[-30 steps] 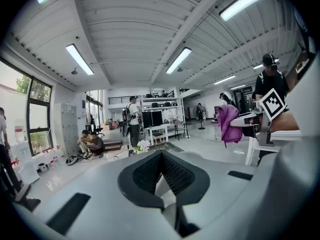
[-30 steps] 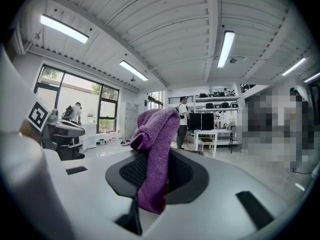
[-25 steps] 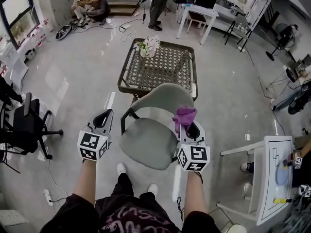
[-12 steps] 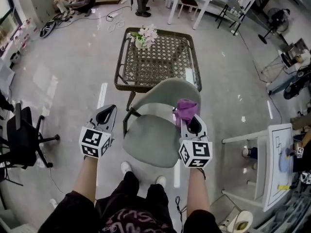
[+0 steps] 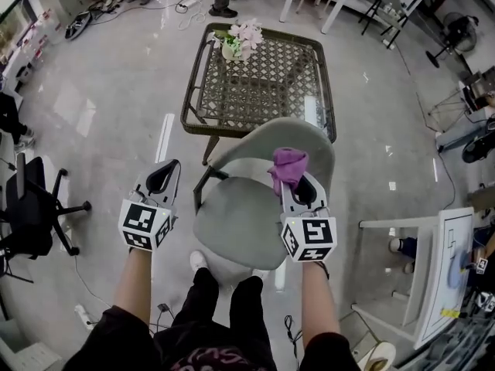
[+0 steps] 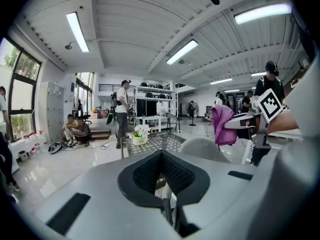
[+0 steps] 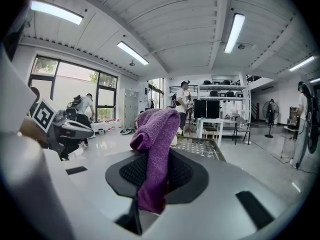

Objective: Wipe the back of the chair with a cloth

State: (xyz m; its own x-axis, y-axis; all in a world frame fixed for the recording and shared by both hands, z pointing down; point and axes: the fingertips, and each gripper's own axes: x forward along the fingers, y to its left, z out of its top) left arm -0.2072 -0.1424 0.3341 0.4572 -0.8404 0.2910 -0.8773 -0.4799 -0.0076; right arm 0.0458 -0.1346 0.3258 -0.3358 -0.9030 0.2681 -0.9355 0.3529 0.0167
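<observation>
Above the chair's right side, my right gripper pinches the purple cloth, which covers its tips; my left gripper sits closed, empty.

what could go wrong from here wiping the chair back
The purple towelling cloth is only pinched by a fold in the right tongs, so rubbing may pull it free. The left tongs are shut, apart from the grey-green curved-back chair; pressing may slide it toward the wicker table.
</observation>
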